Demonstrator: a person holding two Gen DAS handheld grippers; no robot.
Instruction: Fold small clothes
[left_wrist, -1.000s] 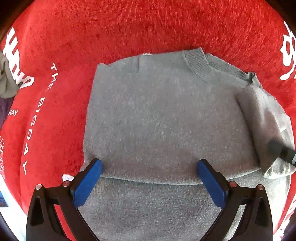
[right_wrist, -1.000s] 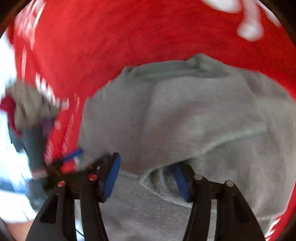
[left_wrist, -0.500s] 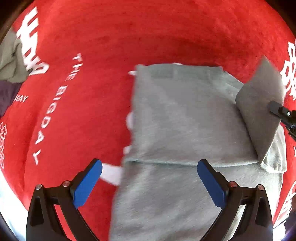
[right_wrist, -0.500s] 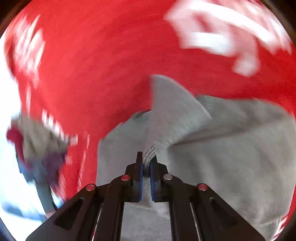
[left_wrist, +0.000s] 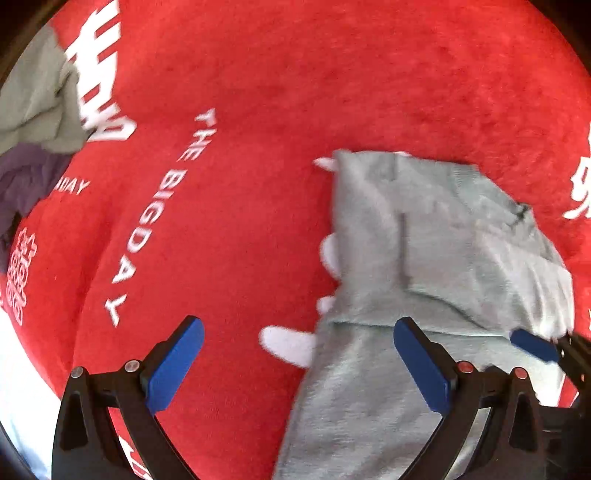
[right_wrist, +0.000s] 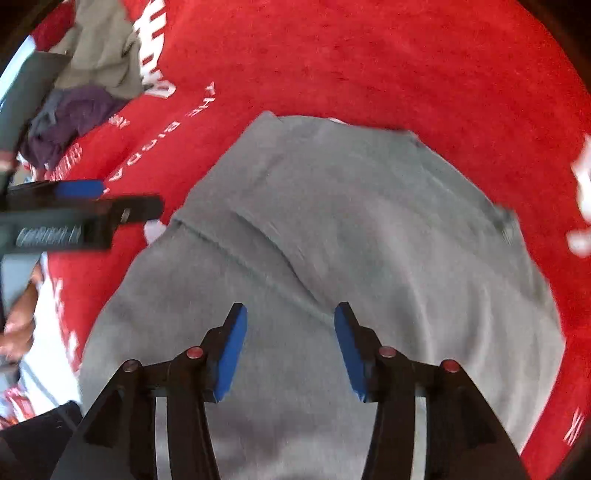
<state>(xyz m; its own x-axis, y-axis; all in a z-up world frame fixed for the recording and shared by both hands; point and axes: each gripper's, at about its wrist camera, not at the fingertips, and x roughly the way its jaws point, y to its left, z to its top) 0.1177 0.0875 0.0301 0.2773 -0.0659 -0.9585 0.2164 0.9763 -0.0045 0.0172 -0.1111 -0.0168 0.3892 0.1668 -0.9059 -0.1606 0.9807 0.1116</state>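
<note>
Inspector: Red plush cloth with white lettering (left_wrist: 258, 110) covers the whole work surface in both views. On it, right of centre in the left wrist view, lies the grey knitted sweater (left_wrist: 424, 258), partly folded, with one flap laid over its right side.

Clerk: And the grippers?

Inspector: The left gripper (left_wrist: 299, 365) stands with blue pads spread wide, released, nothing between them. Its left pad is over bare red cloth, its right pad over the sweater's near left part. The right gripper (right_wrist: 288, 347) has its jaws opening; sweater fabric lies below the gap, but the pads do not press on it.

Clerk: What does one view give that the other lacks?

Inspector: The left wrist view shows the words "THE BIGDAY" clearly, left of the sweater, and one blue fingertip of the right gripper at the sweater's right edge. The right wrist view shows the left gripper from the side at its left edge, and part of a person's hand (right_wrist: 18, 325) low on the left, blurred.

Clerk: Any containers?

Inspector: I see none to report.

Clerk: Anything else nearby?

Inspector: A heap of other garments, olive-grey and purple (left_wrist: 33, 129), at the far left, well apart from the sweater. It obstructs nothing.
</note>
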